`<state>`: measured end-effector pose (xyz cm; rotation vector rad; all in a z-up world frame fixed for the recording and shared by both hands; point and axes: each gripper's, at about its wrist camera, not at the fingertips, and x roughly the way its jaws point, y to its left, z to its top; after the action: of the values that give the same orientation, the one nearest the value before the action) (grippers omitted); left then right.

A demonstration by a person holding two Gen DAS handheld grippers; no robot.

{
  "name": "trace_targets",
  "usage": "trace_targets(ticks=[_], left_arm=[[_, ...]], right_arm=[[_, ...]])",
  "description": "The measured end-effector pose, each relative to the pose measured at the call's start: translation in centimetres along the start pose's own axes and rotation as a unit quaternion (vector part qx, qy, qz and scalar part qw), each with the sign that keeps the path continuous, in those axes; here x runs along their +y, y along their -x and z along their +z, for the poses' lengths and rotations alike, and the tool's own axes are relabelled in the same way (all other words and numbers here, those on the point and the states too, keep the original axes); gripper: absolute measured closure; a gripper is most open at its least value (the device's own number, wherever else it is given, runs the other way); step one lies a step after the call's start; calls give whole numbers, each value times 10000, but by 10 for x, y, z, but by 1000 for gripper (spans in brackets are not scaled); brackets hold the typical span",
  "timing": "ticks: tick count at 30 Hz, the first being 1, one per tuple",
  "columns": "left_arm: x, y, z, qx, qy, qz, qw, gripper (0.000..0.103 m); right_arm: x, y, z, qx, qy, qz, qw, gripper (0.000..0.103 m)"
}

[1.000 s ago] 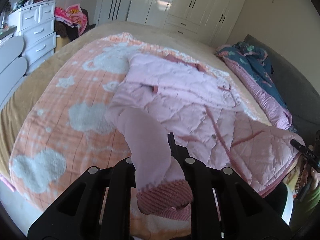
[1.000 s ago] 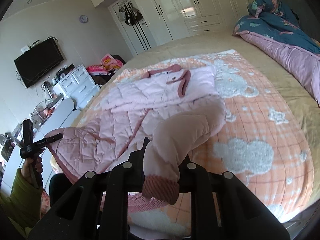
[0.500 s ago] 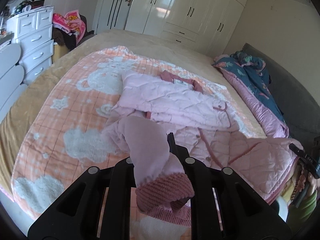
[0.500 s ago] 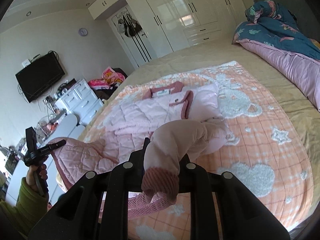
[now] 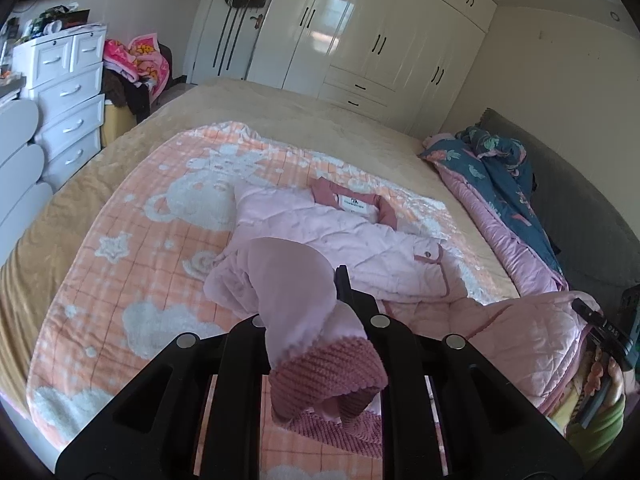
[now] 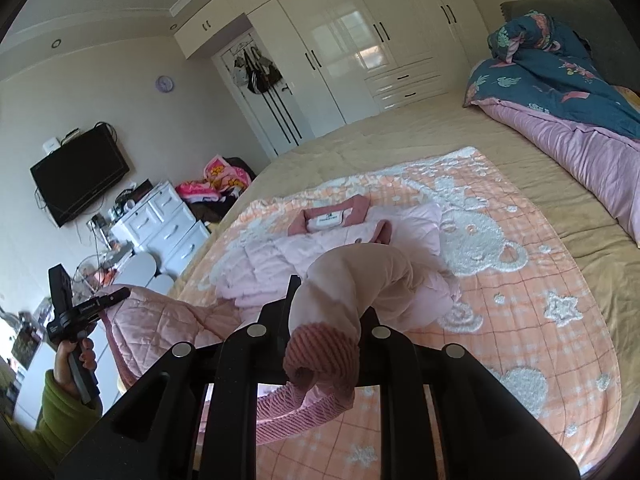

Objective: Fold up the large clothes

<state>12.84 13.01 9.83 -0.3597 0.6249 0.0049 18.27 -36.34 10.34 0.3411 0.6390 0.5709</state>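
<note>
Bed carries a peach bear-print blanket; on it lies the pink quilted jacket, collar toward the wardrobe. Left claw and right claw each clamp a ribbed sleeve cuff.

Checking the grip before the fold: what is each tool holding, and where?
Left tool and right tool each clamp the pink quilted jacket by a sleeve, just above its ribbed cuff.

collar label, print too small to read
</note>
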Motion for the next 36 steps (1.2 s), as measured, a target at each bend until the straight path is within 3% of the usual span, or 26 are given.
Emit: trace_targets(ticks=[15,36], left_arm=[[-1,-12,42,-111,46,35,9999,95],[0,-67,96,-241,-108,560,9981,95]], right_arm=[[3,-14,43,-117,-149,-97,9998,87],[-32,-77,101,-138,-687,-357,9969,87]])
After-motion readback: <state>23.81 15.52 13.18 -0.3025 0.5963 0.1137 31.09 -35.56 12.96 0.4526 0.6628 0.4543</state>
